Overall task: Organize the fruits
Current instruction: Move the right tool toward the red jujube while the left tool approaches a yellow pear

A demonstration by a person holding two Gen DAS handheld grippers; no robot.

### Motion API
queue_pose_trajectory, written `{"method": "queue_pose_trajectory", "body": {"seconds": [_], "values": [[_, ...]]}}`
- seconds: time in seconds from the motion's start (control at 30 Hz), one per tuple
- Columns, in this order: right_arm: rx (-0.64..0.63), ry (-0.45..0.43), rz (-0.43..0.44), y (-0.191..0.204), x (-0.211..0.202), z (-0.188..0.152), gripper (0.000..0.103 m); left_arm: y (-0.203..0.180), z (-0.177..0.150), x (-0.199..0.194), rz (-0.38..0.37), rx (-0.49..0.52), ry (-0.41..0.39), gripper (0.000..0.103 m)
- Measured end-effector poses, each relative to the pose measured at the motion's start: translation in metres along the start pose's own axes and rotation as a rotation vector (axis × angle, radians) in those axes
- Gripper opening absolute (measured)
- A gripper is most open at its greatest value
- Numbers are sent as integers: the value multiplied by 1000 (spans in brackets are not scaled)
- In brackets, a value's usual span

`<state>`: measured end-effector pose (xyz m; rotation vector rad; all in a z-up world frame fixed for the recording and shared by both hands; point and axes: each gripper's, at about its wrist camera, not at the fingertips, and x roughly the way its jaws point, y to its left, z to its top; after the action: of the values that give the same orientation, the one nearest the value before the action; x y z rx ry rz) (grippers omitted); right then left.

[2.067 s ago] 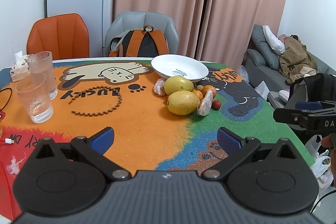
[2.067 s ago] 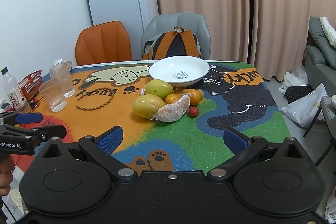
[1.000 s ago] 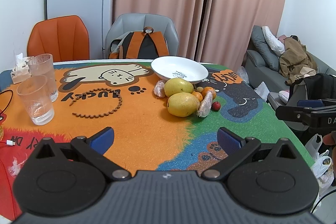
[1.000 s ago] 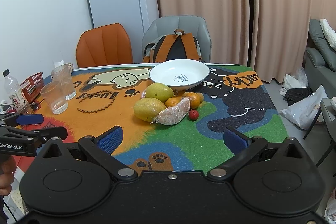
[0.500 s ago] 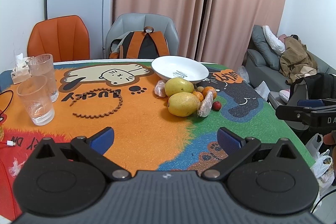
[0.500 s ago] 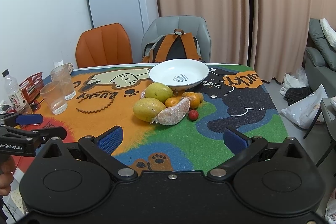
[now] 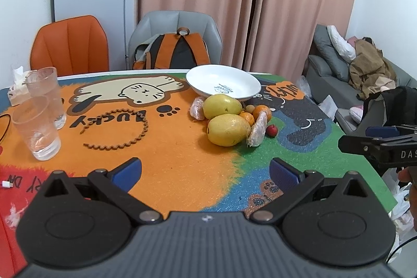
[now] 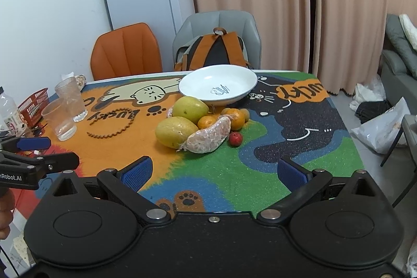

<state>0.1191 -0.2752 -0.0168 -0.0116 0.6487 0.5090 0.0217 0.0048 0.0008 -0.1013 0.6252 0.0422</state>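
Note:
A pile of fruit lies mid-table: two yellow-green mangoes (image 7: 228, 129) (image 8: 177, 132), several small oranges (image 8: 235, 117), a plastic-wrapped peeled segment (image 8: 208, 138) and a small red fruit (image 8: 235, 138). An empty white bowl (image 7: 223, 81) (image 8: 217, 86) stands just behind the pile. My left gripper (image 7: 206, 171) is open and empty over the near orange part of the mat. My right gripper (image 8: 213, 172) is open and empty over the green part, short of the fruit.
Two clear glasses (image 7: 39, 119) and a brown wavy ring (image 7: 117, 127) sit on the left of the cartoon mat. A red basket (image 8: 34, 104) and a bottle stand at the far left. Orange and grey chairs, the grey one with a backpack (image 7: 179, 51), stand behind the table.
Both grippers have stayed open and drifted only slightly; the view shifted a little. The fruit and bowl have not moved.

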Motion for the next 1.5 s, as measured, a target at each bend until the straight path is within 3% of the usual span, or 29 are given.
{"method": "queue_pose_trajectory", "body": {"seconds": [0.67,0.97,1.5], "values": [[58,21,83,-32,46,6,103,-4,17,49,-36,-34,19,103],[82,38,114,-43,71,12,102,-1,27,75,-37,-39,33,98],[103,110,155,-58,115,21,73,-3,52,121,-48,-40,75,79]]}}
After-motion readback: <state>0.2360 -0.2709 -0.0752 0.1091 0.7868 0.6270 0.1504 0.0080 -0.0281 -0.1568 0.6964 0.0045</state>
